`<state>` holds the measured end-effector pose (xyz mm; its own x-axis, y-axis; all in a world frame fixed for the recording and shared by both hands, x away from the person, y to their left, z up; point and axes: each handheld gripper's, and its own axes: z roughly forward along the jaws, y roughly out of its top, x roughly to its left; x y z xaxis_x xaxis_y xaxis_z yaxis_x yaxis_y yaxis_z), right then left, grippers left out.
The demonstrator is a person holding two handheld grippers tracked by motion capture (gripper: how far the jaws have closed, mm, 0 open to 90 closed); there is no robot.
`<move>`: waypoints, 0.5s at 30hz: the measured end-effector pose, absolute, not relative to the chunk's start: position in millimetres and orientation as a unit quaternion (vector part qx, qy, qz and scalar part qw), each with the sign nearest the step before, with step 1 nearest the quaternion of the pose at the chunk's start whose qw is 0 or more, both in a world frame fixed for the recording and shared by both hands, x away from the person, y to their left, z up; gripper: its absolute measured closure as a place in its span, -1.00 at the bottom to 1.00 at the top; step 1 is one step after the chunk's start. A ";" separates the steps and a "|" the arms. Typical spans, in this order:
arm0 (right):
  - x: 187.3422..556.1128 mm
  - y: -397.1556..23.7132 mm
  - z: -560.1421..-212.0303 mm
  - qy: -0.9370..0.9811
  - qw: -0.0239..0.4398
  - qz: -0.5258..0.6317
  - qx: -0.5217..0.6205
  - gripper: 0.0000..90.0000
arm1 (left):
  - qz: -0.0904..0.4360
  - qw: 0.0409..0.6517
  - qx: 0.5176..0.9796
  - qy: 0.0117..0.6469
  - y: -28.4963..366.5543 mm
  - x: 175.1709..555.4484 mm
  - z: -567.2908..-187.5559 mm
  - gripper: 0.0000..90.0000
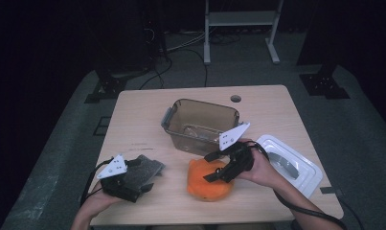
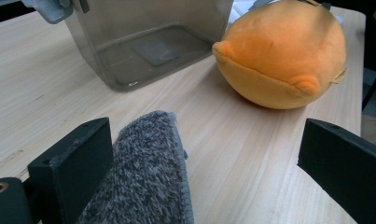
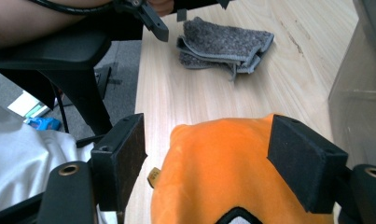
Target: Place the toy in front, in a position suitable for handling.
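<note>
- The right gripper (image 1: 213, 166) hangs over the round orange soft toy (image 1: 209, 179) at the near edge of the pale wooden table (image 1: 272, 108).
- Its two black jaws stand wide apart. In the right gripper view the toy (image 3: 223, 168) sits between them, close to the right jaw, with a gap of bare table by the left jaw. The pads do not squeeze it.
- The bottom of the toy is cut off in that view, so I cannot tell what the dark patch with a white middle on it is.
- The left gripper (image 1: 135, 175) is at the near left of the table, by the folded fuzzy grey cloth (image 1: 145, 167). Its jaws are wide open too. The cloth (image 2: 148, 172) lies against the left jaw, and the right jaw is well away from it.
- The gripper and hand cover part of the cloth in the high view.
- Farther back is a see-through brown plastic box (image 1: 200, 125) with no lid on.
- To the right lies a white lid (image 1: 300, 167), partly behind the right hand.
- The room behind is dark.
</note>
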<state>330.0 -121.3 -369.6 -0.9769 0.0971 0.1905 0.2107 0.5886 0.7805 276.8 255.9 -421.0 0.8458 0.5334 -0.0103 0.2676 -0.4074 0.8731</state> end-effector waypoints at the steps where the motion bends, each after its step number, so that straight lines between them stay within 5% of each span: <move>1: 330.6 -119.8 -371.8 -0.890 0.063 -0.443 -0.086 -0.41 | 0.136 0.488 0.827 0.244 256.2 277.0 -421.2 -0.94; 15: 335.3 -111.6 -397.2 -0.898 0.058 -0.425 -0.097 -0.24 | 0.134 0.485 0.829 0.244 254.8 277.0 -423.7 -0.94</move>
